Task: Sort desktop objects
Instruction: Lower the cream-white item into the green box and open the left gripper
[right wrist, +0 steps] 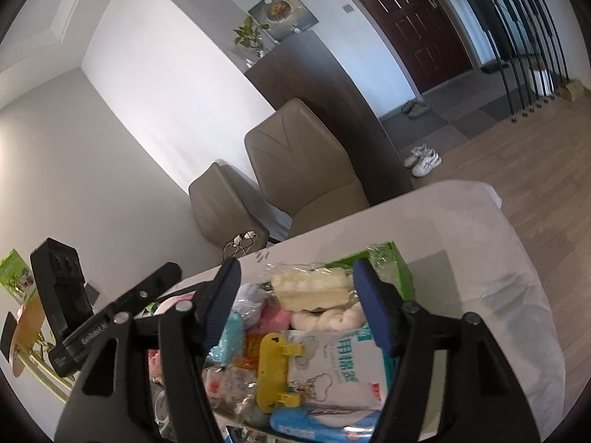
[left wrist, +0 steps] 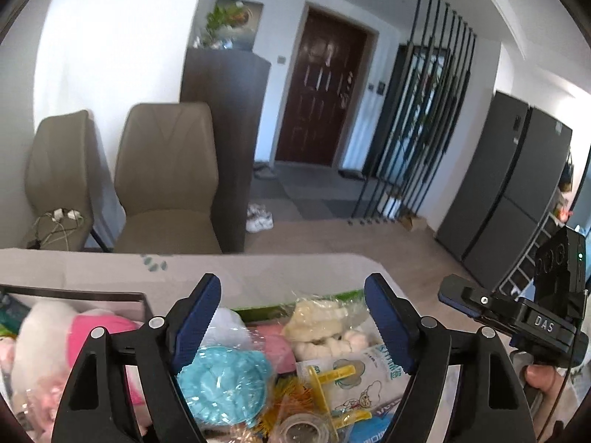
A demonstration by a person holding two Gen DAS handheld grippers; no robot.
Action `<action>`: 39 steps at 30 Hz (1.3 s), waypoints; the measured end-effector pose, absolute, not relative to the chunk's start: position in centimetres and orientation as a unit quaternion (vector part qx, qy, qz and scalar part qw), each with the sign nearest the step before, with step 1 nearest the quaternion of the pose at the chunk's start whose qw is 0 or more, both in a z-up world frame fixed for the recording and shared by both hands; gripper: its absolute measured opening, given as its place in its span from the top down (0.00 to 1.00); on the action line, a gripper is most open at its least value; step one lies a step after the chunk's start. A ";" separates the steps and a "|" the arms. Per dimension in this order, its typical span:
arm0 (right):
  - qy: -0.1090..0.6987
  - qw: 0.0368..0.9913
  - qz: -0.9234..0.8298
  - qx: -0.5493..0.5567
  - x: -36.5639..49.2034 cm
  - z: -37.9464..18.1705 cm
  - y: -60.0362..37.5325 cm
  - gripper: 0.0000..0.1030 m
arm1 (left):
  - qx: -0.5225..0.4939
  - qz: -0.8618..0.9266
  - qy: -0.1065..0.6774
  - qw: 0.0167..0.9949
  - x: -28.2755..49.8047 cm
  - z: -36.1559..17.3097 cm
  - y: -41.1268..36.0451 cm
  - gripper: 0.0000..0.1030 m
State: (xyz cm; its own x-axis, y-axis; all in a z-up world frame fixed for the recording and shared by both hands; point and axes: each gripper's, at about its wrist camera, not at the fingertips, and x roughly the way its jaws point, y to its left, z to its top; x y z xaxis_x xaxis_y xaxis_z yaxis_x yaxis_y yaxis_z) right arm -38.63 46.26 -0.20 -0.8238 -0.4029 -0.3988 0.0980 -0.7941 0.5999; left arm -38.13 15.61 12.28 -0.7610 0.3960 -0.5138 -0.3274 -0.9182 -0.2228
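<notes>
A heap of small items lies in a green-rimmed box (right wrist: 393, 264) on the white table (right wrist: 480, 280). It holds a teal piece in clear wrap (left wrist: 225, 380), a cream sponge pack (left wrist: 317, 315), a white braided piece (left wrist: 332, 347), a white cotton-swab packet (left wrist: 364, 373), a yellow clip (left wrist: 327, 376) and a tape roll (left wrist: 303, 430). My left gripper (left wrist: 293, 286) hangs open above the heap with nothing between its pads. My right gripper (right wrist: 295, 267) is open too, over the yellow clip (right wrist: 273, 373) and the white packet (right wrist: 332, 369). It also shows side-on as the right gripper (left wrist: 454, 295) beside the left one.
A pink and white plush toy (left wrist: 74, 339) lies in a dark-edged box left of the heap. Two beige chairs (left wrist: 166, 177) stand behind the table's far edge, one with cables on its seat. A dark fridge (left wrist: 517, 184) is at the right.
</notes>
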 end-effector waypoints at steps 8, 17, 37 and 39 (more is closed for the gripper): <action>-0.231 0.158 -0.932 0.231 -34.6 4.5 43.2 0.04 | -0.246 0.953 -0.068 0.163 -35.0 14.0 12.5 0.02; -0.208 0.164 -0.940 0.213 -30.9 6.8 40.1 0.00 | -0.250 0.958 -0.041 0.135 -29.9 13.6 9.0 0.01; -0.171 0.180 -0.948 0.201 -25.8 7.9 35.6 0.00 | -0.193 0.976 -0.063 0.076 -21.9 14.8 2.5 0.01; -0.170 0.185 -0.948 0.197 -25.3 8.0 34.9 0.00 | -0.190 0.977 -0.059 0.074 -21.3 14.8 2.1 0.01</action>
State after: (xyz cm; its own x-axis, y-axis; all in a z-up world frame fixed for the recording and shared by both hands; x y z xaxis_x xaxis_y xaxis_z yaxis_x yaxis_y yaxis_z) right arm -25.33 34.93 7.97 -0.8539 -0.4171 -0.3113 0.2828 -0.8740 0.3951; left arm -21.25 2.12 14.84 -0.9169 0.1666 -0.3626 -0.1214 -0.9821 -0.1443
